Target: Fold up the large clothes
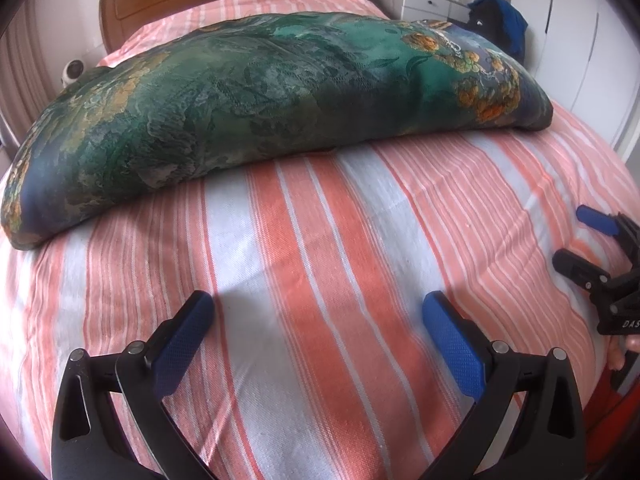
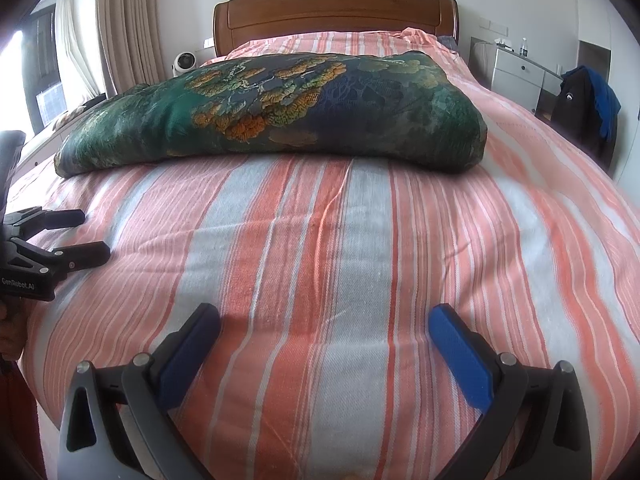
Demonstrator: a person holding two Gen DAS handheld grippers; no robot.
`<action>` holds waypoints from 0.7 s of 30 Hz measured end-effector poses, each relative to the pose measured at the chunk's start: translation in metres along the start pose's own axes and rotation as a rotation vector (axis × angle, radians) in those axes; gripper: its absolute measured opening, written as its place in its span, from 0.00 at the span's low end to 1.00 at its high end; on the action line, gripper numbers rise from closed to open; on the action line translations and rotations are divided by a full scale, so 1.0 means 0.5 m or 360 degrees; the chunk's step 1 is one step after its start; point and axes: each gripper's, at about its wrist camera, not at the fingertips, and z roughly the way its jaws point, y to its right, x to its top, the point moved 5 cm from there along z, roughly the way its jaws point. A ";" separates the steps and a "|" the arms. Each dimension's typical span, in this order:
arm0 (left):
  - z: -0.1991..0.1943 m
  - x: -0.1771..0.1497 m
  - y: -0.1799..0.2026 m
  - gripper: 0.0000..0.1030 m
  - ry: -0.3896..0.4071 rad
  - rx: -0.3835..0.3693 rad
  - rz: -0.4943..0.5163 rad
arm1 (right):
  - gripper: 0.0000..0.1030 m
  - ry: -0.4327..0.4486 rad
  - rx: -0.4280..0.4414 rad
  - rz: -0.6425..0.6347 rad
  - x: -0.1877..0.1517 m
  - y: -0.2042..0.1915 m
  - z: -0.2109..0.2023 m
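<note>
A thick green quilt with orange flower patterns (image 1: 260, 80) lies folded in a long bundle across the middle of the bed; it also shows in the right wrist view (image 2: 280, 112). My left gripper (image 1: 318, 304) is open and empty, low over the striped sheet, well short of the quilt. My right gripper (image 2: 324, 316) is open and empty too, over the sheet in front of the quilt. The right gripper shows at the right edge of the left wrist view (image 1: 572, 236), the left gripper at the left edge of the right wrist view (image 2: 94, 234).
The bed has a pink, orange and white striped sheet (image 2: 360, 240) and a wooden headboard (image 2: 336, 12). A white dresser (image 2: 516, 76) and a chair with dark and blue clothes (image 2: 588, 104) stand to the right. A small white fan (image 2: 185, 62) and curtains are on the left.
</note>
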 end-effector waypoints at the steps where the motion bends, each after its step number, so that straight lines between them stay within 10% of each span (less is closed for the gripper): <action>1: 0.000 0.000 0.000 0.99 -0.0001 0.0000 0.0000 | 1.00 -0.0001 -0.0002 -0.0001 0.000 -0.001 0.000; 21: -0.005 -0.006 0.001 1.00 0.0025 -0.0011 -0.0006 | 1.00 -0.0003 -0.0006 -0.0008 0.000 -0.001 0.000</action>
